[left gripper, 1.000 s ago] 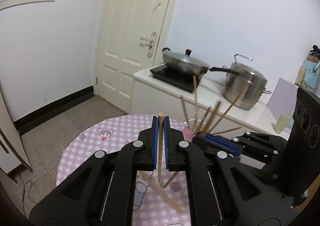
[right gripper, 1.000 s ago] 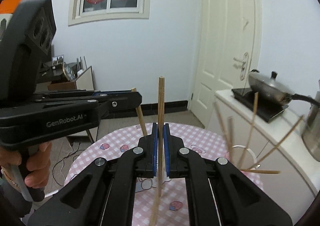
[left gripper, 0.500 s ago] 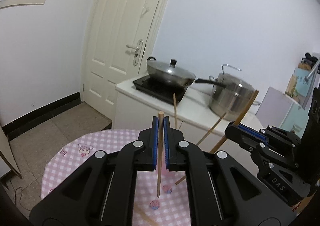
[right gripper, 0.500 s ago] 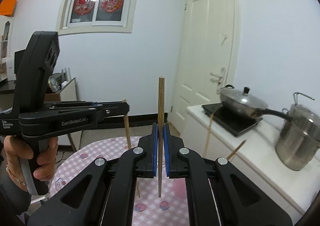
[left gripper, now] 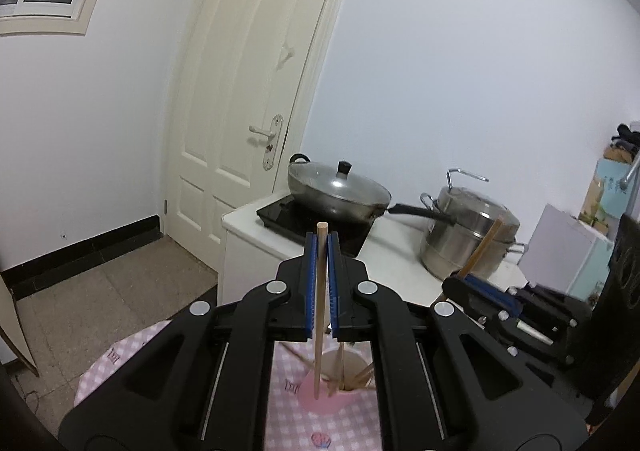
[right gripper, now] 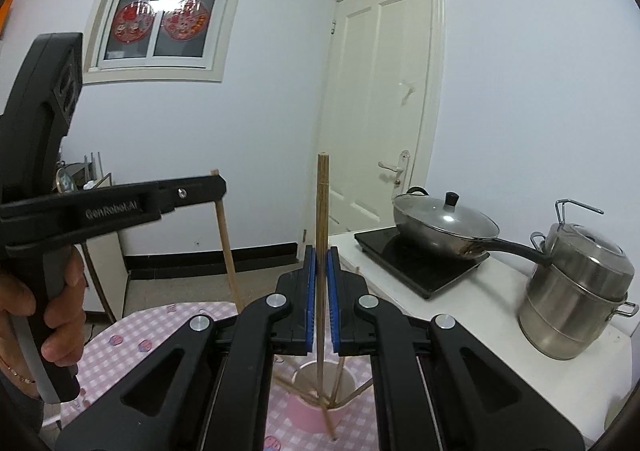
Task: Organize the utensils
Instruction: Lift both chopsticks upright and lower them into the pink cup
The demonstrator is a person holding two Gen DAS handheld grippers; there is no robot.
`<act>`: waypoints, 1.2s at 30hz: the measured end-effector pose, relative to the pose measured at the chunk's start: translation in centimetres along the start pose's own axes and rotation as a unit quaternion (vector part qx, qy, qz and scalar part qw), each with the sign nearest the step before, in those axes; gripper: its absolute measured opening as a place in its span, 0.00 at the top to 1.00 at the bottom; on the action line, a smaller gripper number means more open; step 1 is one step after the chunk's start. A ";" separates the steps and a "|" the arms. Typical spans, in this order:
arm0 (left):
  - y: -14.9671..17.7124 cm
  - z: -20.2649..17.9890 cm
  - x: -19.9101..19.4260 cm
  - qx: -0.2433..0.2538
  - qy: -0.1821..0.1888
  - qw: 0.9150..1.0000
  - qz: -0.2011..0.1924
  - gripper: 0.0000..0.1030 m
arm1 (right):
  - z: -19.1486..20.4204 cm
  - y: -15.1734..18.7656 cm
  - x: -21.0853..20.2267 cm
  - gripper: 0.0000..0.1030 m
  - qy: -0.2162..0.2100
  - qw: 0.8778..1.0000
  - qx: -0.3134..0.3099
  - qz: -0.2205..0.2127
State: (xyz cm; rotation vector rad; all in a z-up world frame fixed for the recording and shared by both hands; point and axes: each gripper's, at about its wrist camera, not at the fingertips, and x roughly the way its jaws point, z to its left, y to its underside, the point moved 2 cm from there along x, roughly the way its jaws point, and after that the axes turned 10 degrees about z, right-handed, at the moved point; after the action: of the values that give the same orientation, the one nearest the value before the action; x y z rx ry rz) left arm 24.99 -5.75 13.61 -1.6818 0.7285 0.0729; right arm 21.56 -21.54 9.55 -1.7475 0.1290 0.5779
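Observation:
My left gripper point(left gripper: 321, 247) is shut on a pale wooden chopstick point(left gripper: 319, 331) that hangs upright, its lower tip just in front of the pink cup point(left gripper: 332, 405). That cup stands on the pink checked table point(left gripper: 288, 423) and holds several chopsticks. My right gripper point(right gripper: 321, 255) is shut on a darker chopstick point(right gripper: 322, 203), also upright, with its lower end over the cup's mouth point(right gripper: 300, 413). From the right wrist, the left gripper point(right gripper: 218, 187) shows at the left with its chopstick point(right gripper: 226, 243), held by a hand point(right gripper: 60, 311). The right gripper point(left gripper: 460, 279) shows at the right in the left wrist view.
Behind the table runs a white counter point(right gripper: 472, 303) with a black hob point(right gripper: 416, 263), a lidded wok point(right gripper: 444, 223) and a steel steamer pot point(right gripper: 580, 291). A cream door point(left gripper: 248, 111) and bare floor point(left gripper: 120, 275) lie to the left.
Both grippers have risen and moved toward the cup, each still holding its chopstick. The cup, earlier off to the right, now sits right under the chopstick tips.

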 end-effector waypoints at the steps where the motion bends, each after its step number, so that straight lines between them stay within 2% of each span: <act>1: -0.2 0.0 0.2 0.000 0.000 1.000 -0.001 0.95 | -0.2 0.0 0.3 0.96 0.001 1.000 0.002 0.001; 9: -0.8 0.5 2.1 -0.013 0.010 1.000 -0.011 0.95 | -1.4 0.5 2.2 0.96 -0.002 1.000 0.011 0.016; 14: 0.2 0.6 3.7 -0.016 0.022 1.000 0.000 0.95 | -1.7 1.2 3.2 0.96 -0.006 0.999 0.015 0.029; 25: 3.7 0.7 7.8 -0.003 0.022 0.998 0.062 0.94 | -2.2 3.1 4.6 0.96 -0.010 0.998 0.031 0.057; 36: 5.9 -0.1 9.9 0.021 0.025 0.994 0.107 0.94 | -3.0 5.4 5.4 0.96 -0.007 0.995 0.061 0.083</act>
State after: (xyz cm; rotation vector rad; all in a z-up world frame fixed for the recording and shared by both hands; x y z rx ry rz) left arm 29.93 -10.33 4.32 -1.5644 0.9408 0.1655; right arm 25.10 -24.60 2.86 -1.6237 0.2967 0.6882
